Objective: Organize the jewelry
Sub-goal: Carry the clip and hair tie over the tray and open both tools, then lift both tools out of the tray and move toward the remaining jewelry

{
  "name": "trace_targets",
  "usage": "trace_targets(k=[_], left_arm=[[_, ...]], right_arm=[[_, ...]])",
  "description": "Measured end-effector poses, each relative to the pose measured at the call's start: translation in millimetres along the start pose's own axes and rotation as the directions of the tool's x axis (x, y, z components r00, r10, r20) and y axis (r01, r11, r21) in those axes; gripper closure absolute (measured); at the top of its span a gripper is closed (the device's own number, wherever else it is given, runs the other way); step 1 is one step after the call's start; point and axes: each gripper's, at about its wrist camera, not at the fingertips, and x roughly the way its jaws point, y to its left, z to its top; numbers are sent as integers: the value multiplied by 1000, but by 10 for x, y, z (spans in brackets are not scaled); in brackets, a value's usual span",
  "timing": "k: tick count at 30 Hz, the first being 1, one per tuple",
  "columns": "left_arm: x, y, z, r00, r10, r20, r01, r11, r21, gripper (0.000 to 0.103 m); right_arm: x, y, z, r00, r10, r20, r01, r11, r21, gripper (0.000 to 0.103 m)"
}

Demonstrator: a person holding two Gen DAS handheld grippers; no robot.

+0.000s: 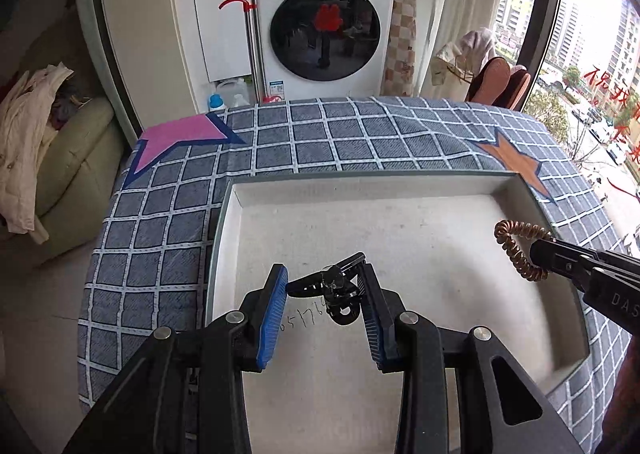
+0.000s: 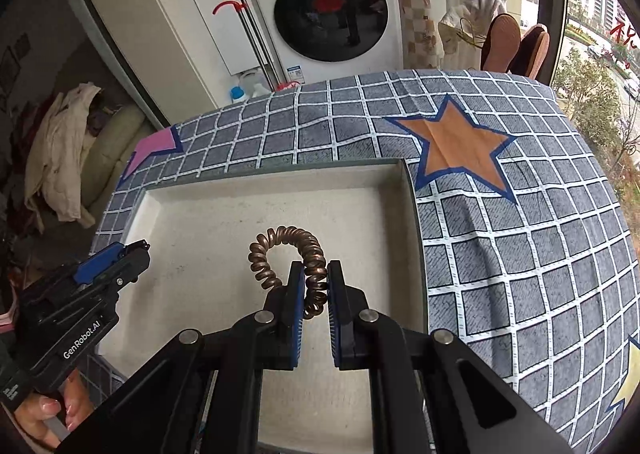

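Left gripper (image 1: 325, 286) clamped on a black clip (image 1: 332, 288), held across between the blue pads (image 1: 276, 294). Right gripper (image 2: 313, 286) pinched tight on a coil tie (image 2: 290, 254), loop standing up past the fingertips. Both carried above the white tray (image 1: 400, 186), neither piece set down yet. Step in hand, by the look of it: bringing both into the tray. Next, probably: lowering to the tray floor, then letting go, each in its own spot. Tray floor bare below and ahead of both pairs of fingers, plenty of room. Raised walls ahead and to each side; right wall (image 2: 412, 238) just beside the tie. Checked cloth (image 2: 520, 254) beyond the rim.
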Motion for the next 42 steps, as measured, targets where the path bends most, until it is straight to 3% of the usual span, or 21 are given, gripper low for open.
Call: trace_targets(k=[7,8,9,11,14,16,20,22,23,25,32,35,36,37,42], left_arm=[[248,-59,-111,998,58,-34,-57,997,49,47],[276,-67,-122,997,68,-38,-66,996,60,45],[272,-76,-139,996,86,-13,-85,994,67,35],[262,-81,-130,993,118,-7,-117,990,74,29],[252,-64,-122,994,107,-17,-105,992,72,29],[224,-58,-130,995,97,-21,-95,993,69,29],[116,-41,-128,996,89,7,-90,995,54,28],[80,-37,-114,997,82,9,-82,995,48,17],[57,-36,-109,997,82,15,-82,996,44,0],[-7,-46,-108,994,97,50,-99,994,40,0],[-32,-26,-107,995,95,44,-96,995,31,0],[-282,-4,-146,995,61,81,-64,997,33,0],[-371,12,-169,995,48,88,-52,998,35,0],[-472,32,-206,995,37,94,-41,999,35,0],[-952,88,-537,991,34,130,-41,998,52,0]], right_arm=[[261,-13,-112,999,-40,-31,40,999,-12,90],[274,-27,-134,999,-44,-30,44,999,-5,87],[279,-39,-151,999,-47,-27,48,999,4,87],[271,-52,-165,999,-33,-16,33,999,6,81],[234,-5,-164,1000,-6,-28,6,1000,-4,64],[142,22,-163,1000,-7,-8,7,1000,-2,44],[-93,9,-163,999,45,30,-46,998,33,40],[-207,-14,-173,997,51,49,-53,997,48,32],[-263,-27,-185,997,55,59,-58,997,54,32],[-357,-52,-211,995,68,71,-73,995,68,31],[-556,-119,-330,992,83,93,-93,990,102,22],[-684,-146,-404,986,115,123,-130,984,122,19],[-738,-157,-430,983,123,135,-140,982,124,14],[-801,-162,-462,980,131,152,-150,981,123,1],[-1133,-165,-668,956,182,229,-213,969,121,0]])
